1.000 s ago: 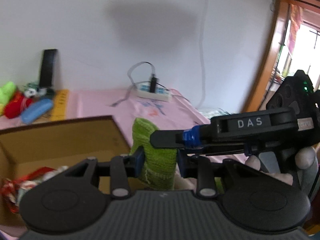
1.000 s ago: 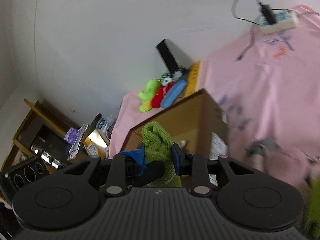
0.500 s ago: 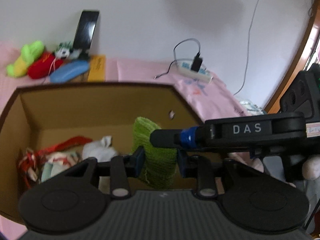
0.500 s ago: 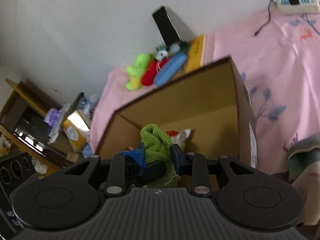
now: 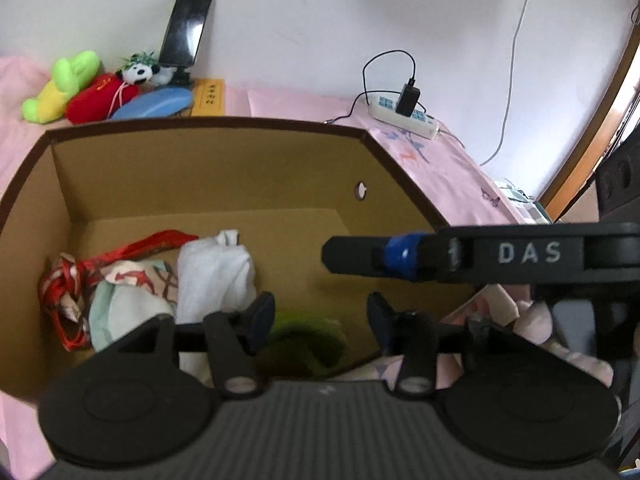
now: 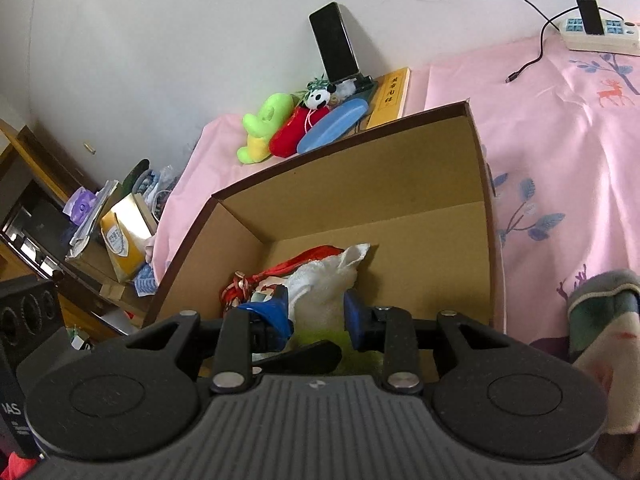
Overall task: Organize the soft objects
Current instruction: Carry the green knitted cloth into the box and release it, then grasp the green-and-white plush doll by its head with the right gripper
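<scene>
A green knitted cloth lies blurred in the near end of an open cardboard box, below both grippers; it also shows in the right wrist view. My left gripper is open and empty above it. My right gripper is open and empty over the box; one of its fingers crosses the left wrist view. A white cloth, a patterned cloth and a red ribbon lie in the box.
Plush toys, a blue case, a yellow book and an upright phone stand behind the box on the pink sheet. A power strip lies at the back right. Folded cloths lie right of the box.
Both grippers have opened and let go of the green cloth, which has dropped into the box. Both views moved closer over the box.
</scene>
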A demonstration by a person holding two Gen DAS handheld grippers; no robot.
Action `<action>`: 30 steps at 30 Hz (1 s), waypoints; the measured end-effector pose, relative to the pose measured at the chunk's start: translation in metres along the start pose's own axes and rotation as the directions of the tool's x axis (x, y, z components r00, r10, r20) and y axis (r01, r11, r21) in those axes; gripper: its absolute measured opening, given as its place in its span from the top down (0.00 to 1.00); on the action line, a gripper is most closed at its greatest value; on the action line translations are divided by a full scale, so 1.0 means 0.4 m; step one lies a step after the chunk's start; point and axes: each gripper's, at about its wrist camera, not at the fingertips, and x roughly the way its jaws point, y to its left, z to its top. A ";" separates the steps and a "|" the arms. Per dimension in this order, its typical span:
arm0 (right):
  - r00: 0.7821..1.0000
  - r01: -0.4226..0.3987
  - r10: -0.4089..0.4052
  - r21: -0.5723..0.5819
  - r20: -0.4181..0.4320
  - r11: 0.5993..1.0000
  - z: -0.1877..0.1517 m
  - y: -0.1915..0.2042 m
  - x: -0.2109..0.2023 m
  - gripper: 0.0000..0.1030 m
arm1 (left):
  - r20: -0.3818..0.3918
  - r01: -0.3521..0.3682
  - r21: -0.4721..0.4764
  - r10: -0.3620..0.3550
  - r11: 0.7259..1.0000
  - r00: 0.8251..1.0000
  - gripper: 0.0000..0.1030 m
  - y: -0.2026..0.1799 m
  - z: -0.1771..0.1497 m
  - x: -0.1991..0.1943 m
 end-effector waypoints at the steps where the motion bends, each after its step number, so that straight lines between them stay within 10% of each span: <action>1: 1.000 0.001 -0.001 -0.002 0.004 1.000 -0.001 0.000 -0.006 0.87 | 0.004 -0.003 -0.003 0.003 1.000 1.000 0.54 -0.001 -0.001 -0.005; 30: 0.986 0.084 -0.102 0.137 0.130 0.987 -0.074 -0.242 -0.339 0.85 | 0.048 0.083 0.203 -0.094 0.976 0.994 0.49 -0.374 0.022 -0.012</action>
